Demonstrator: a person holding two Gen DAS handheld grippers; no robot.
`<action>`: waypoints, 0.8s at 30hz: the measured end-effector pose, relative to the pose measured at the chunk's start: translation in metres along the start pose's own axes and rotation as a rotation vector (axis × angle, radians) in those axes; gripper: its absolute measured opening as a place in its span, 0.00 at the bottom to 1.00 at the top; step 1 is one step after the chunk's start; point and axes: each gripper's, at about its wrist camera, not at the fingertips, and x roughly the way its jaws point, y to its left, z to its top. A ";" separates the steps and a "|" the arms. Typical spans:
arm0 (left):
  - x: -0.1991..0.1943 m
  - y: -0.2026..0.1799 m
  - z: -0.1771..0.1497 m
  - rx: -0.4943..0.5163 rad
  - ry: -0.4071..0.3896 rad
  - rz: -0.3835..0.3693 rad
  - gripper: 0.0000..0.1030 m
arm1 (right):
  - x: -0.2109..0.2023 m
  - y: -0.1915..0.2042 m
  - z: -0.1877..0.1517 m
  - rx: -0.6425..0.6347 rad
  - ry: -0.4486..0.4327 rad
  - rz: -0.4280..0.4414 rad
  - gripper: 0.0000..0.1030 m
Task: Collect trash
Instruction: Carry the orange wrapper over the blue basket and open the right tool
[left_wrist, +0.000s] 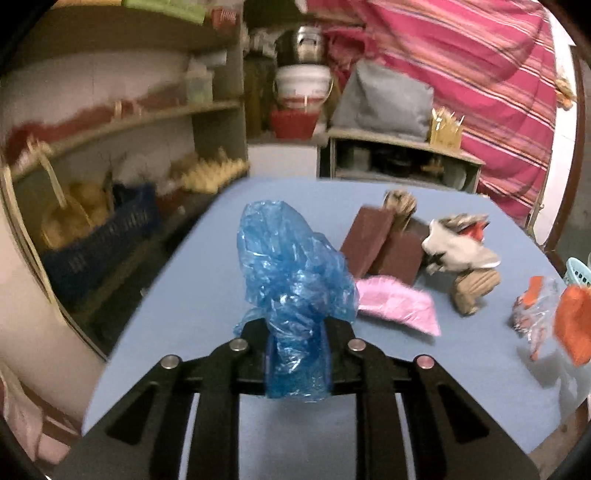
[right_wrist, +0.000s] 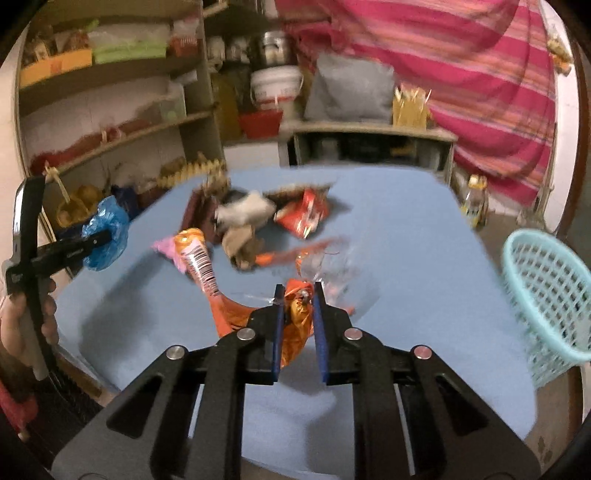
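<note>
Right up close, my left gripper (left_wrist: 297, 332) is pinching a crumpled blue plastic bag (left_wrist: 291, 266), the film bunched between the pads and puffing up above them, clear of the blue table (left_wrist: 184, 295). On the other side my right gripper (right_wrist: 298, 295) is clamped on the twisted end of an orange wrapper (right_wrist: 207, 258), foil crushed between the blue pads, the long printed body trailing away to the left with its barcode showing. From the right wrist view I can also see the left gripper (right_wrist: 105, 238) held out over the table's left edge, bag and all.

So I'm reading this as mid-carry: both hands loaded, nothing dropped yet. The teal basket (right_wrist: 546, 295) sits at the table's right edge, near the right gripper and well apart from the left one, and looks like the place for all this.

Just beyond the right gripper lies a clear cellophane wrapper (right_wrist: 332, 266) with orange scraps. Farther out sits the main heap: a pink packet (left_wrist: 399, 304), brown crumpled paper (left_wrist: 474, 291), two maroon boxes (left_wrist: 384, 247), a white rag-like wad (left_wrist: 458, 243) and a red snack packet (right_wrist: 304, 214), all touching or nearly so.

Next, I judge, the orange wrapper swings right over the basket rim and gets released, then the blue bag crosses the whole table. That bag is light and may cling to the pads, so I'd open wide, low over the basket.
</note>
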 end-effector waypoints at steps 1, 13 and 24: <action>-0.006 -0.004 0.003 0.007 -0.012 0.000 0.19 | -0.006 -0.005 0.005 0.002 -0.019 -0.008 0.15; -0.045 -0.090 0.054 0.017 -0.087 -0.111 0.19 | -0.068 -0.136 0.060 0.152 -0.194 -0.169 0.15; -0.046 -0.228 0.080 0.115 -0.112 -0.247 0.19 | -0.083 -0.252 0.054 0.212 -0.151 -0.360 0.15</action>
